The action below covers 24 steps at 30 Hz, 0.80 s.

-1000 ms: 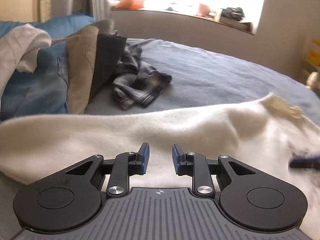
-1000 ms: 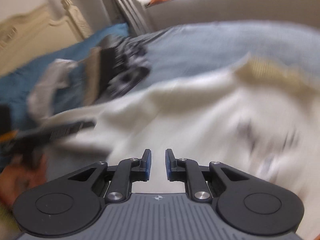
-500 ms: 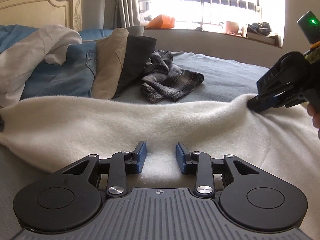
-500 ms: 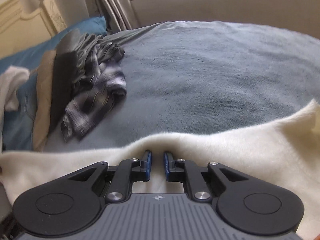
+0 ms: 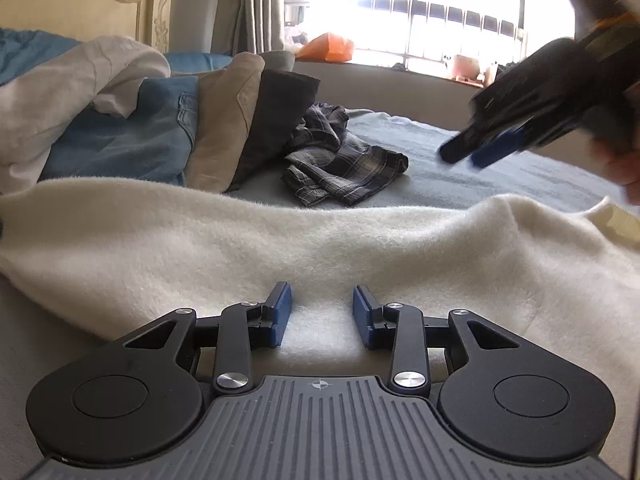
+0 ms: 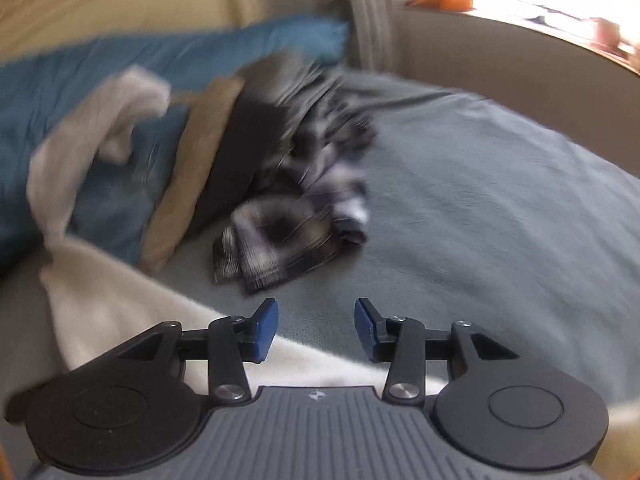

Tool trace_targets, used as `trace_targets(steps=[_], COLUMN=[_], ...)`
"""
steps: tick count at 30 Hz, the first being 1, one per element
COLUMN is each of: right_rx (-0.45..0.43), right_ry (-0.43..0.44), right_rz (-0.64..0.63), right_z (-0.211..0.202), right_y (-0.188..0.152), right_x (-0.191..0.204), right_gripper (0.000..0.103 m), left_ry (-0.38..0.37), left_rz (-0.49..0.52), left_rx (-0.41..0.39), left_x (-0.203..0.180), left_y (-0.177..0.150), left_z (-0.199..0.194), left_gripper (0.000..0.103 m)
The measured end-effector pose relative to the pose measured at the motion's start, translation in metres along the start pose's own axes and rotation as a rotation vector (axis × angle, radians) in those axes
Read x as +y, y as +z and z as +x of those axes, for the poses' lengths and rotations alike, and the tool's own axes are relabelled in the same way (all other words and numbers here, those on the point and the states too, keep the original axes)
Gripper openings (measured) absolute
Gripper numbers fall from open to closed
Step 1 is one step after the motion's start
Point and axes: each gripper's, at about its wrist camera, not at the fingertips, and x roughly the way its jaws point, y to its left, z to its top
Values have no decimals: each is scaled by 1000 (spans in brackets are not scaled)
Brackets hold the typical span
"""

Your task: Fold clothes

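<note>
Where the left wrist view is cut off at nine o'clock, a pile of clothes (image 5: 132,128) is seen only in part: a white garment, blue denim, a tan piece and a dark piece, leaning one on another. A crumpled plaid garment (image 5: 344,172) is found just beside the pile, toward twelve o'clock, on the grey-blue bed cover (image 5: 460,152). The cream fleece garment (image 5: 280,248) is spread across the near bed, from edge to edge of that view; its ends are not shown. The left gripper (image 5: 322,314) is held over the fleece with its jaws apart, having just been opening; whether the pads touch the pile cannot be told. At two o'clock the right gripper (image 5: 484,152) is seen blurred, clear of the cloth. In the right wrist view, itself smeared, its jaws have just been opening and nothing is clamped between them; the fleece edge is seen beneath them.
</note>
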Motion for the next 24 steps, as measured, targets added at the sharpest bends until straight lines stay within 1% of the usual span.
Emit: trace_targets(steps=[2,5,7,8,9,10,12,14,17,18,19,21,22,24], right_rx=[77,150,202,226,235,238,242,245,253,262,271,272,270,241], right_ry=[52,84,103,93,70,50,43,47,47,38,34,35,37,11], right_rz=[-66,-200,-249,-273,-294,-307,-277,-240,-229,-234,-246,-294,-319,-397], right_z=[14,24,30,34,38,42,47,50,51,51,51,46,43,37], right_y=[4,3,0,-2,-3,-4,-7,-10,-9,-9,-8,-9,-10,-13], right_x=[4,19,27,30,32,33,29,24,23,25,28,38,44,55], right_gripper=[46,46,46,48,58,62,70,73,73,71,67,41,37,14], left_ry=[-13,-26,-32,-36,-39,-42,-48,-53,-55,-55,-56,-57,-58,-65], left_rz=[-19,-38,-46,-51,-56,-60,-71,-78,-82,-83,-84,-86,-88,-102], left_rx=[-3,-7,-9,-11,-12,-13,-14,-14,-16,-16,-16,-18,-19,-22], left_x=[3,6,7,8,8,9,10,11,12,12,12,13,13,15], left_y=[0,-1,-2,-2,-2,-2,-3,-3,-3,-3,-3,-3,-3,-3], left_z=[0,0,0,0,0,0,0,0,0,0,0,0,0,-1], left_gripper=[35,35,35,35,35,35,35,35,35,35,35,35,35,35])
